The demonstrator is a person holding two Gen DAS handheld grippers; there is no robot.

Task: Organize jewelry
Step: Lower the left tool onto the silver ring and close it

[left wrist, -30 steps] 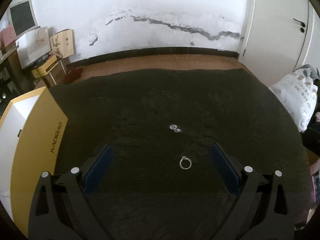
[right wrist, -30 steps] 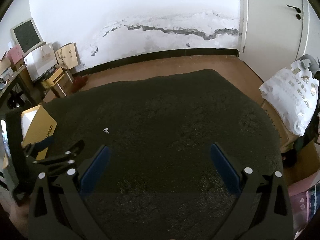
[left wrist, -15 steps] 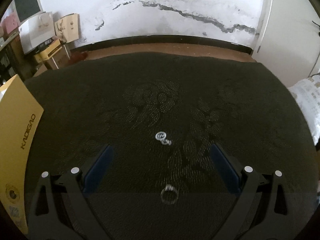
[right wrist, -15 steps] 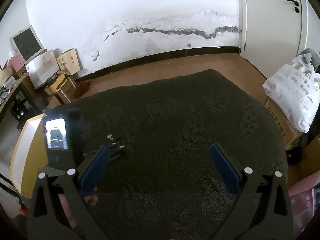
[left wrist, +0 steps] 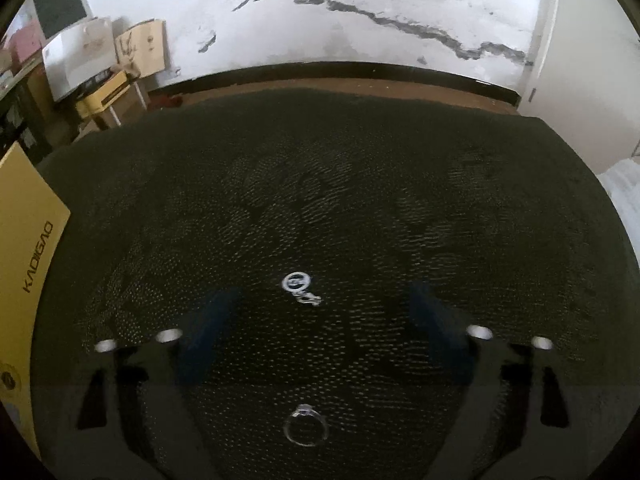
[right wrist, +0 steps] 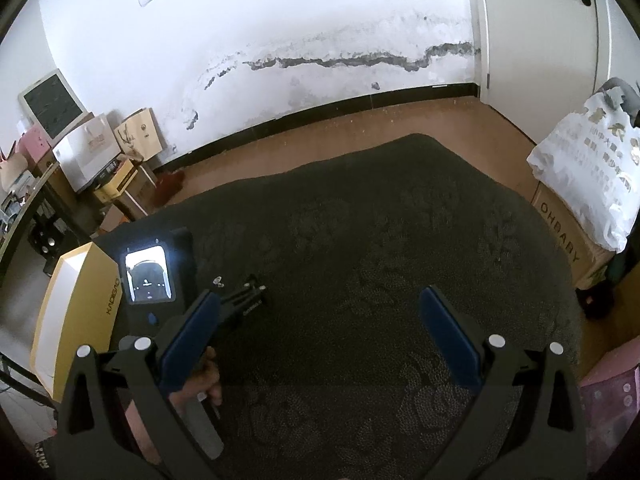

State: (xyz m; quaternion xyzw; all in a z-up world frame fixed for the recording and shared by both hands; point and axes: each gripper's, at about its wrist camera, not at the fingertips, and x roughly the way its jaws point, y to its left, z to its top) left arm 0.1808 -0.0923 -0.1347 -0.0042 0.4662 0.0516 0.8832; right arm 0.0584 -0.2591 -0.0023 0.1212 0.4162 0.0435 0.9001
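A silver ring [left wrist: 306, 430] lies on the dark patterned cloth [left wrist: 360, 208] low in the left wrist view, between my open fingers and close to the camera. A small pair of silver pieces [left wrist: 301, 289] lies a little farther out, just ahead of the fingertips. My left gripper [left wrist: 326, 308] is open and empty, low over the cloth. In the right wrist view the left gripper [right wrist: 240, 300] sits at the left with the small pieces [right wrist: 218, 281] beside its tips. My right gripper [right wrist: 320, 312] is open and empty, well to the right of the jewelry.
A yellow and white box [left wrist: 24, 264] stands at the cloth's left edge and also shows in the right wrist view [right wrist: 76, 304]. A white bag [right wrist: 588, 168] on a cardboard box [right wrist: 568, 240] sits to the right. Boxes and bags line the far left wall.
My left gripper has moved forward and down over the cloth. The ring has slid from between the fingertips to near the camera. The right gripper has risen and tilted up slightly.
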